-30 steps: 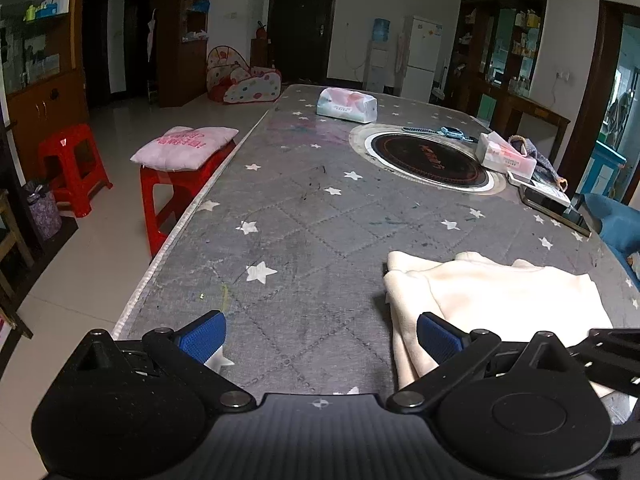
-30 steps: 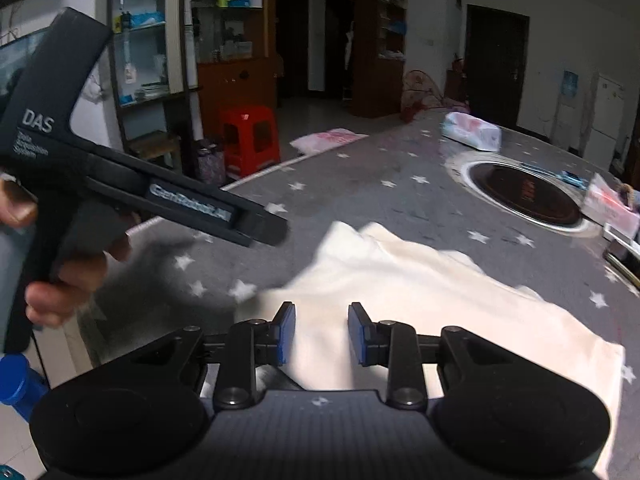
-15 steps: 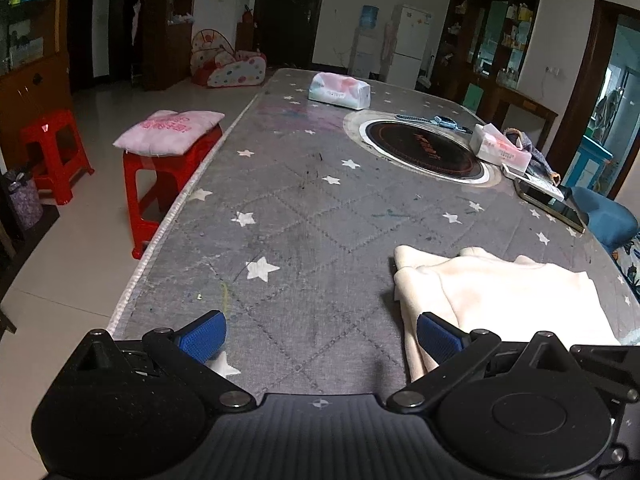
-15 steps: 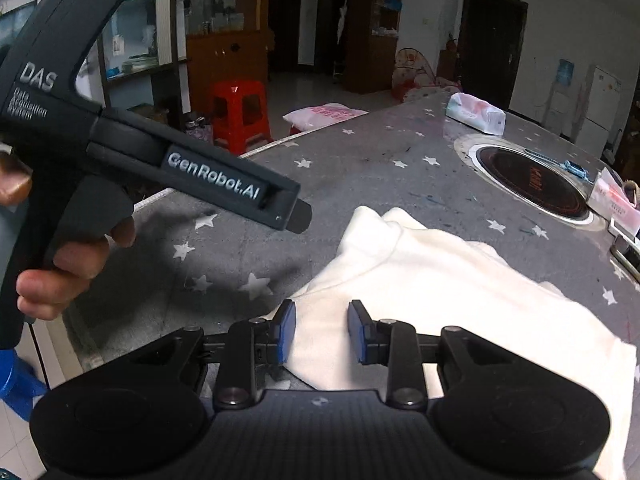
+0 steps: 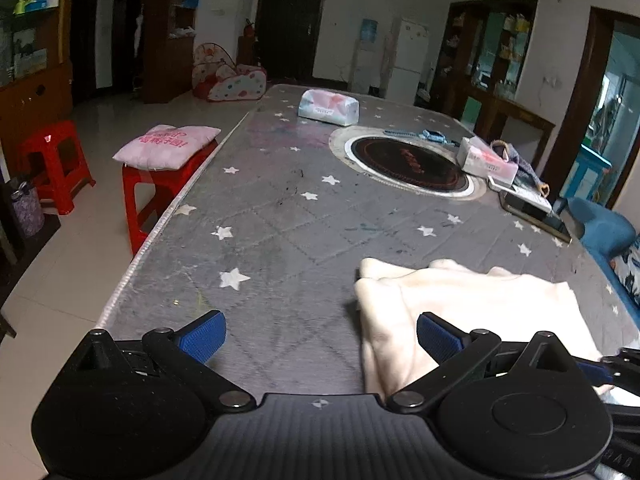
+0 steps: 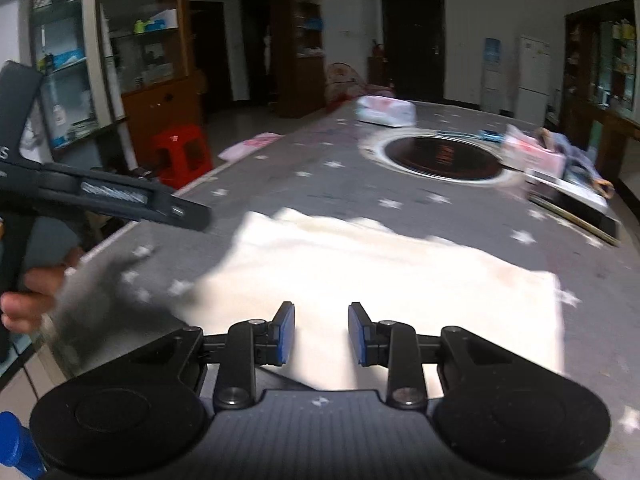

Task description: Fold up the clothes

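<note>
Two views, one paragraph of stock. Left wrist view: left gripper (image 5: 320,336) along the bottom edge, blue pads spread wide with nothing between them, hanging over the near end of a long table (image 5: 280,220) covered in grey quilted cloth with white stars; cream garment (image 5: 472,304), folded flat, at lower right of the frame, its left edge passing under the right-hand pad, though whether that pad touches it cannot be told; round black hob (image 5: 404,160) set into the table, right of centre; tissue pack (image 5: 328,107) beyond it at upper centre; pink-and-white box (image 5: 486,160) and dark tablet (image 5: 536,210) at the right edge of the table; red stool (image 5: 152,184) bearing a pink cushion (image 5: 166,146) at middle left; second red stool (image 5: 54,164) at far left; white fridge (image 5: 408,60) against the back wall. Right wrist view, somewhat blurred: right gripper (image 6: 321,332) at bottom centre, pads set a narrow gap apart and pinching nothing, poised over the near edge of the same garment (image 6: 380,272), which fills the middle of the frame and lies flat on the table (image 6: 320,184); left gripper's black body (image 6: 108,196) reaching in from the left edge, held by a hand (image 6: 28,300) at lower left; hob (image 6: 444,156) at upper right; red stool (image 6: 184,152) at middle left.
</note>
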Demonstrator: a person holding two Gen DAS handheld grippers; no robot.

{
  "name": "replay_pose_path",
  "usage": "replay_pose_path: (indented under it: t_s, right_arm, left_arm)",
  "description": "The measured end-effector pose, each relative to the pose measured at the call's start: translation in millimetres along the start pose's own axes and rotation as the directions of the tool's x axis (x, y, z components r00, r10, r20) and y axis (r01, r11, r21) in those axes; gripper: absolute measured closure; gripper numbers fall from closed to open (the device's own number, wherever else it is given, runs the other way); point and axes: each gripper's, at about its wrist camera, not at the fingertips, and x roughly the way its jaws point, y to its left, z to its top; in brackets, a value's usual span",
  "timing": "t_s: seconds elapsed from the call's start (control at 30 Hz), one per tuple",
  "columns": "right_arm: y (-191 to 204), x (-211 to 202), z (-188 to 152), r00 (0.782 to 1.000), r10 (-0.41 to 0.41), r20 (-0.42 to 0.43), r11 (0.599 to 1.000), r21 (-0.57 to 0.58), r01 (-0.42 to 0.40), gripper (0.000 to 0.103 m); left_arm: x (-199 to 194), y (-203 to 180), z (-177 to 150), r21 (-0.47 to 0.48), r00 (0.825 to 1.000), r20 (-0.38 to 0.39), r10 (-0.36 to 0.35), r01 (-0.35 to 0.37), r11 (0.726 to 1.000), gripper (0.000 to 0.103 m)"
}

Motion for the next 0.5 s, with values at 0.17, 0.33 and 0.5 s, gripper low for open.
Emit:
replay_pose_path:
  t_s: [0.17,0.33,0.5]
  right_arm:
    - [-52,-13,-19,1.000,-0.018,-0.017,0.999,0.051,0.019,0.074]
    - [-95,-23,-42,1.000,0.011,0.018,0.992,0.125,-0.013,0.076]
    - [-116,-37,-58,0.994,0.076,0.078,0.979,0.184,-0.089,0.078]
  left_arm:
    - [-1,-23,-10,-0.007,0.999,0.005,0.039,-0.039,0.999,0.000]
    - [5,-48,-10,0.047,0.996,-0.002,0.091,-0.091,0.995,0.000]
    - [15,-64,-8,0.081,0.990,-0.026,0.136,-0.133,0.988,0.000]
